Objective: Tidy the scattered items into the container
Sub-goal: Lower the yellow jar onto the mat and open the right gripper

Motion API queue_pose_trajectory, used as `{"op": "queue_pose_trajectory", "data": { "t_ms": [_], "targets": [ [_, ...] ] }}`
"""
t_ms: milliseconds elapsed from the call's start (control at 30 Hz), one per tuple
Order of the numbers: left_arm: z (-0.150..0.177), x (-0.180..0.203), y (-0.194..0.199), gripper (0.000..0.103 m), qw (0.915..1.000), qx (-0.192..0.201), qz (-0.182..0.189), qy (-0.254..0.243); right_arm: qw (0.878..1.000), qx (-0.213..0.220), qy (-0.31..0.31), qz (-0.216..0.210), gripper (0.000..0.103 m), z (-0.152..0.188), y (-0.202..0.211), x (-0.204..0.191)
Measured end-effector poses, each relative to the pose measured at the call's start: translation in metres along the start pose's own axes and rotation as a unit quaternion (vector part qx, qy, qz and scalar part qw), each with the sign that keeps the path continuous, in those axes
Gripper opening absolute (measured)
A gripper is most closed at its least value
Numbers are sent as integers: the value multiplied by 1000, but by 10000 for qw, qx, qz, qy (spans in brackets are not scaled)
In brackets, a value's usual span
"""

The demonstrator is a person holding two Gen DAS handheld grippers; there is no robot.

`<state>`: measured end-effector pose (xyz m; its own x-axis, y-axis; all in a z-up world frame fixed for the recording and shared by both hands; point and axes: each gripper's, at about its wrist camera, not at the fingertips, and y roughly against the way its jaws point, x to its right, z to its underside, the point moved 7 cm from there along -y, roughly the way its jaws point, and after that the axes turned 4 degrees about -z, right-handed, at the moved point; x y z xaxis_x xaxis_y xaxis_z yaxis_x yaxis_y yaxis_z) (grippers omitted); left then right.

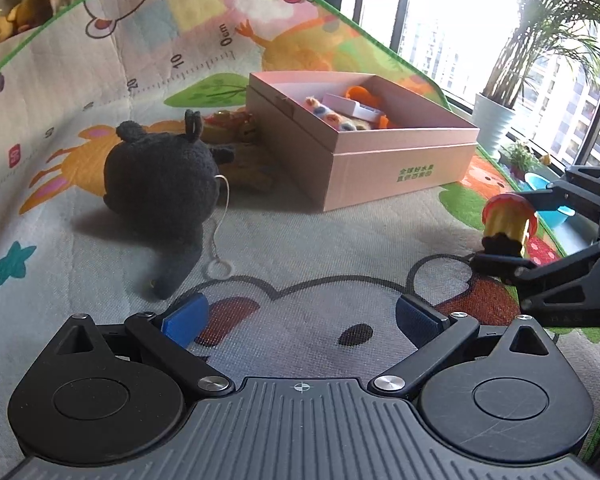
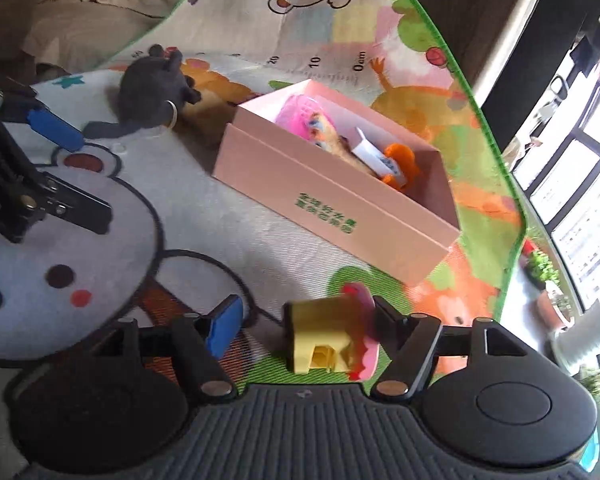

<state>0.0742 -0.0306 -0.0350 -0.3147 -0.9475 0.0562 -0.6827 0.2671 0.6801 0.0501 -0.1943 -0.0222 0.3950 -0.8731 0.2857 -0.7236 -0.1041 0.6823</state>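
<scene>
A pink cardboard box point(image 1: 400, 160) stands on the cartoon play mat and holds several toys; it also shows in the right wrist view point(image 2: 328, 208). A black crocheted plush point(image 1: 160, 184) with a white cord ring lies left of the box, also seen in the right wrist view point(image 2: 152, 92). My left gripper point(image 1: 300, 320) is open and empty, low over the mat short of the plush. My right gripper point(image 2: 304, 328) holds a yellow toy house with a pink-red roof point(image 2: 328, 336) against its right finger, with a gap at the left finger; the house also shows in the left wrist view point(image 1: 508, 220).
A yellow-orange toy point(image 1: 232, 124) lies behind the plush beside the box. The mat's green edge point(image 2: 496, 160) runs just past the box. Potted plants point(image 1: 496, 120) and a window stand beyond it. Bedding point(image 2: 80, 8) lies at the far left.
</scene>
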Motion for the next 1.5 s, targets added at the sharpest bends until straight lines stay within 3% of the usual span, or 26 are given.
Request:
{"op": "queue_pose_trajectory", "data": {
  "t_ms": [133,333,433,500,533,600,733,800,1000,1133,1333,1500],
  "targets": [
    [2,-3,-1,102,10000,-14,-20,46,9984,130,-360,-426,74,-2,8,0],
    [5,-3,-3,102,9999,-56,-16,89,9949,416,-750,-529,72,-8,21,0],
    [5,-4,-1,102,9999,-37,-3,94,9965,305,-707,-334,65,-3,20,2],
    [4,-5,0,102,9999,-24,-17,106,9981,149,-584,-140,46,5,16,4],
    [4,-5,0,102,9999,-23,-27,113,9986,82,-521,-66,42,8,15,4],
    [4,-6,0,102,9999,-21,-36,120,9992,70,-329,192,42,11,16,6],
    [5,-4,0,102,9999,-14,-6,114,9927,246,680,965,42,7,17,-6],
    [5,-2,1,102,10000,-3,15,99,9902,274,994,938,42,4,15,-17],
    [6,-8,2,102,9999,8,-35,167,9988,345,352,-20,55,-11,20,-24],
    [7,-12,2,102,9997,-4,-49,228,9961,334,-318,-751,62,-19,24,-23],
    [9,-10,2,102,9997,-16,-9,224,9946,442,-521,-779,65,-20,26,-25],
    [8,-13,1,102,9996,17,-72,270,9940,454,-921,-364,74,-12,15,-8]
  ]
}}
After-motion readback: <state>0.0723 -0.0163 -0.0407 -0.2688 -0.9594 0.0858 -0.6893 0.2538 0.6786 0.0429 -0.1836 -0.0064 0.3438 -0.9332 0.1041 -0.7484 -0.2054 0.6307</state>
